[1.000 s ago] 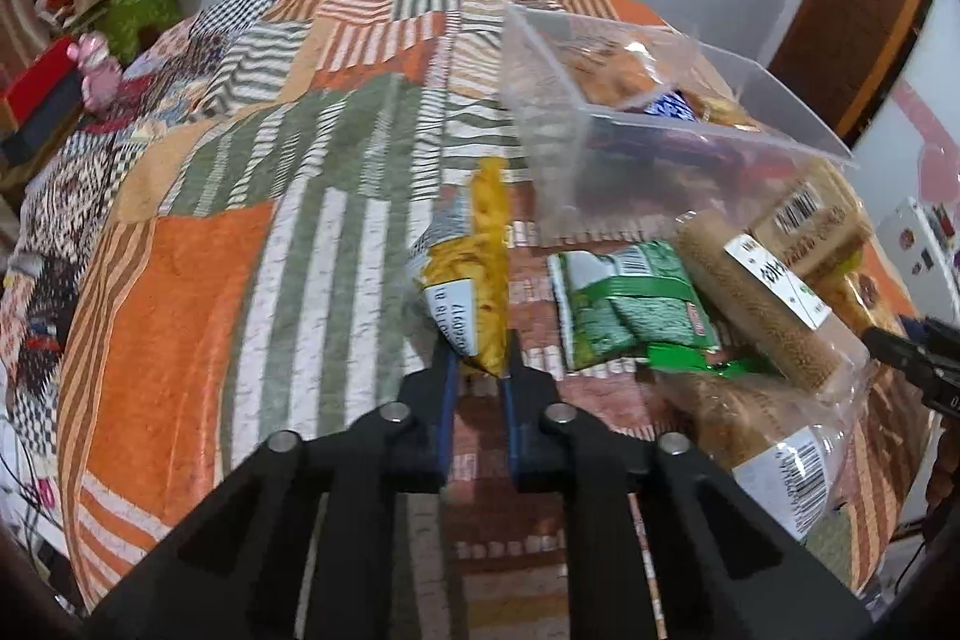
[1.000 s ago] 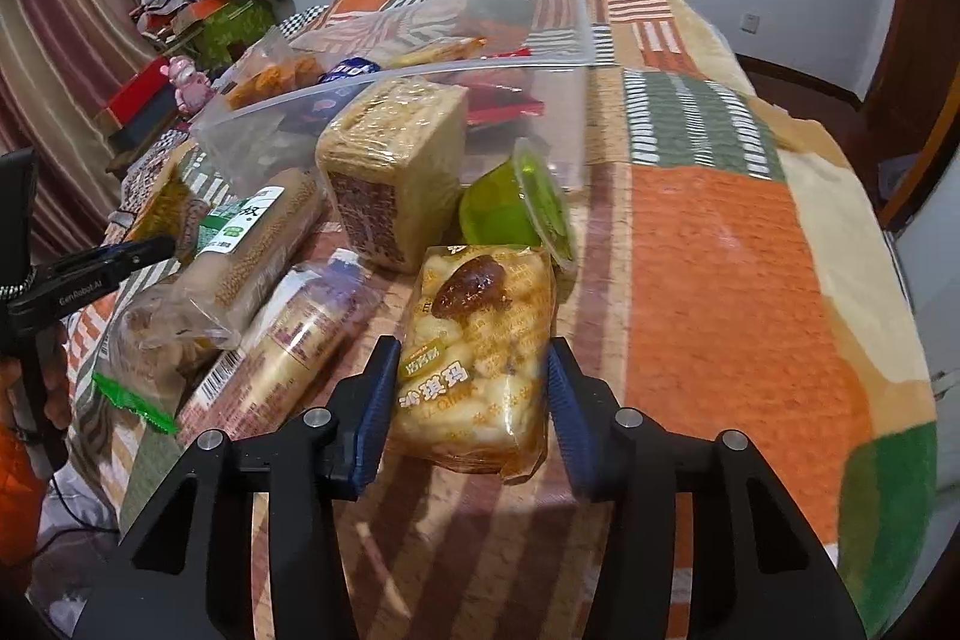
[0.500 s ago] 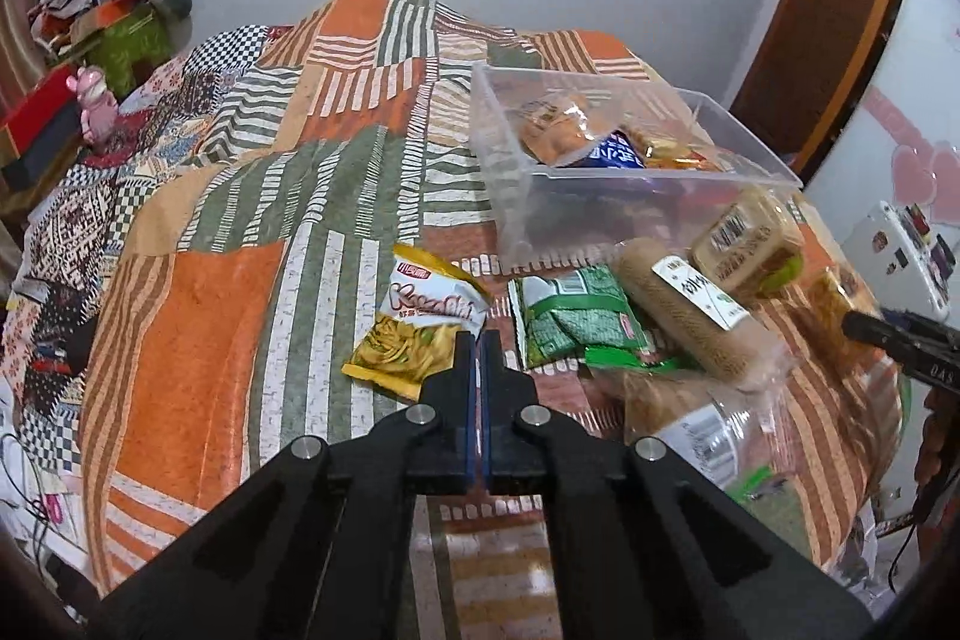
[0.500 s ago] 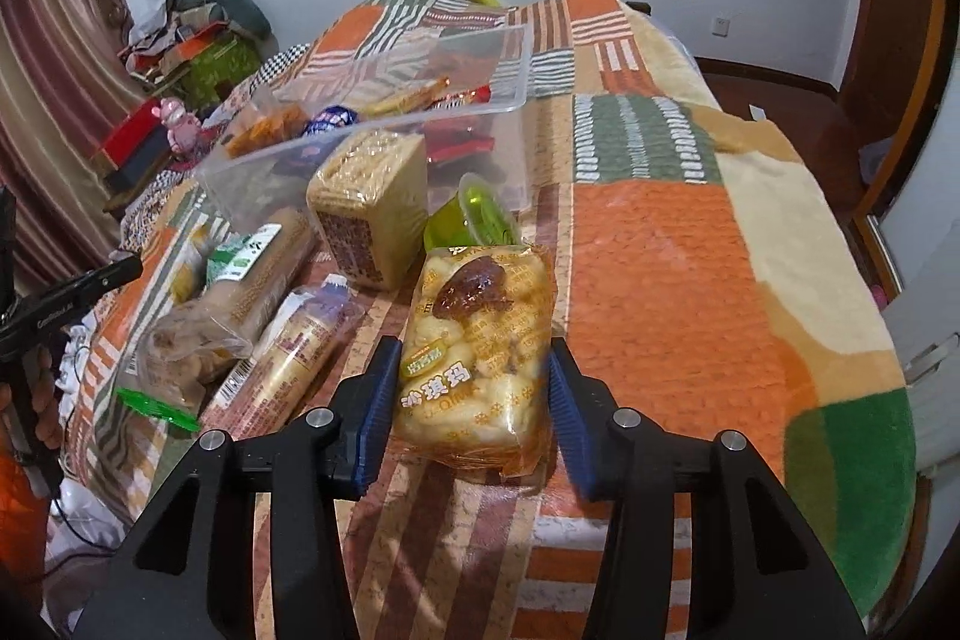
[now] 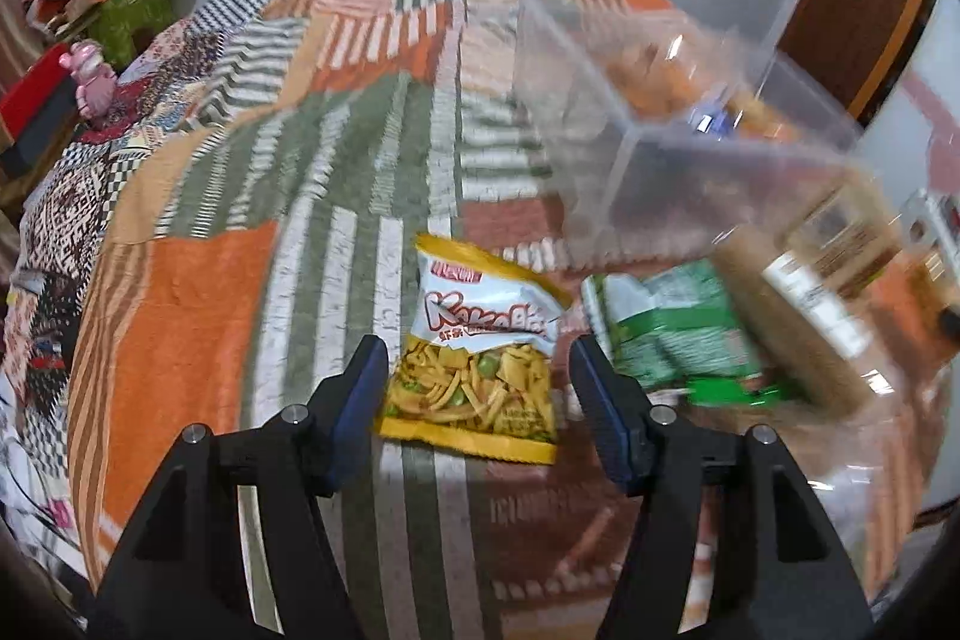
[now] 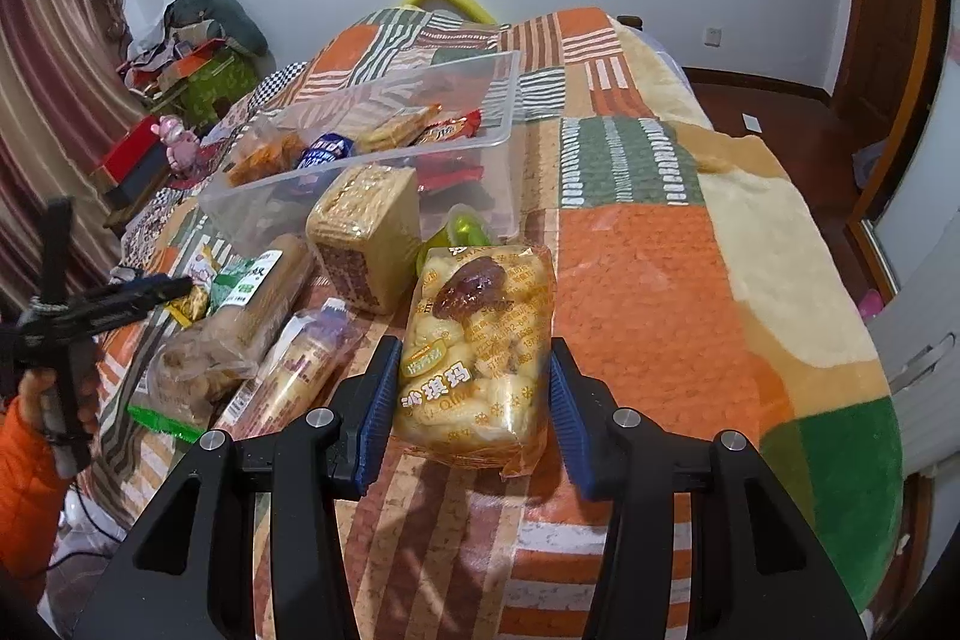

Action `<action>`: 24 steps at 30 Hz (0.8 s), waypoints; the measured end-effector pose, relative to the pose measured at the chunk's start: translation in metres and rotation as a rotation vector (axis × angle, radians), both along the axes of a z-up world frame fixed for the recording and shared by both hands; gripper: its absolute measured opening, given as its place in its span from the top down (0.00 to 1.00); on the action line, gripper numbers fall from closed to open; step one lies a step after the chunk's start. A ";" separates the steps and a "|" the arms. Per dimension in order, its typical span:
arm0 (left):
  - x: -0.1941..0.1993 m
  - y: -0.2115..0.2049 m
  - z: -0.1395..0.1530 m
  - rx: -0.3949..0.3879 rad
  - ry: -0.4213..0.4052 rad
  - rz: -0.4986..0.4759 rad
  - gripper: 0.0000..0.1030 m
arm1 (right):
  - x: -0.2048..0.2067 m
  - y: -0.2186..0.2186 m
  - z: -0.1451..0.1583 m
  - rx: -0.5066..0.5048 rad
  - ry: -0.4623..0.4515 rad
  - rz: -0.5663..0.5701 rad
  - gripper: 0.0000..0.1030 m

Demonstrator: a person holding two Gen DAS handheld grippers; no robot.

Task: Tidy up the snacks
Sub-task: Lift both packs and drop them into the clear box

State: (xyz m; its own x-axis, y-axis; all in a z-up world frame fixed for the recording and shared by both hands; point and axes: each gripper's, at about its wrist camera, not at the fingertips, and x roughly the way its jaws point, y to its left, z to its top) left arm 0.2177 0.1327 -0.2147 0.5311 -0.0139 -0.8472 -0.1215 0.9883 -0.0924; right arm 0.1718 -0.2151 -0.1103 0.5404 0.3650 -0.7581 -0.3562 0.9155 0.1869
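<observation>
the left gripper (image 5: 474, 388), jaws shut half a second earlier, was opening around the yellow snack bag (image 5: 480, 358), not yet gripping. the right gripper (image 6: 471, 400) held the pastry pack (image 6: 480, 352) narrowly, the clear bin (image 6: 384, 142) at eleven o'clock.

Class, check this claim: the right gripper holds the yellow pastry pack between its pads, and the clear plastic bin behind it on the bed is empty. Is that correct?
Not quite. The clear plastic bin is not empty: the right wrist view shows several snack packets already lying inside it. The rest holds: the right gripper does hold the yellow pastry pack between its pads, with the bin behind it on the bed.
</observation>
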 end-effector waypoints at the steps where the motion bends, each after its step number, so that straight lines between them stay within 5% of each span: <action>1: 0.004 -0.002 -0.009 0.016 0.019 -0.004 0.39 | 0.001 -0.001 0.001 0.000 -0.001 -0.002 0.57; 4: 0.007 0.002 -0.019 -0.003 -0.009 0.004 0.39 | 0.003 -0.003 0.002 0.002 -0.004 -0.007 0.57; 7: 0.008 0.006 -0.019 -0.048 -0.027 -0.008 0.49 | 0.005 -0.003 0.002 0.002 -0.005 -0.012 0.57; 12: 0.001 0.006 -0.010 -0.021 -0.038 -0.004 0.53 | 0.008 -0.005 0.006 0.011 -0.020 -0.018 0.57; 24: -0.001 -0.015 0.092 -0.011 -0.233 -0.044 0.53 | 0.027 0.004 0.048 0.017 -0.157 0.003 0.57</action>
State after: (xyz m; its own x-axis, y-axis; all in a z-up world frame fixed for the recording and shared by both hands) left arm 0.2168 0.1175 -0.1232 0.7112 -0.0496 -0.7013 -0.0529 0.9909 -0.1238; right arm 0.1992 -0.2116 -0.0623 0.6503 0.3792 -0.6582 -0.3853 0.9114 0.1444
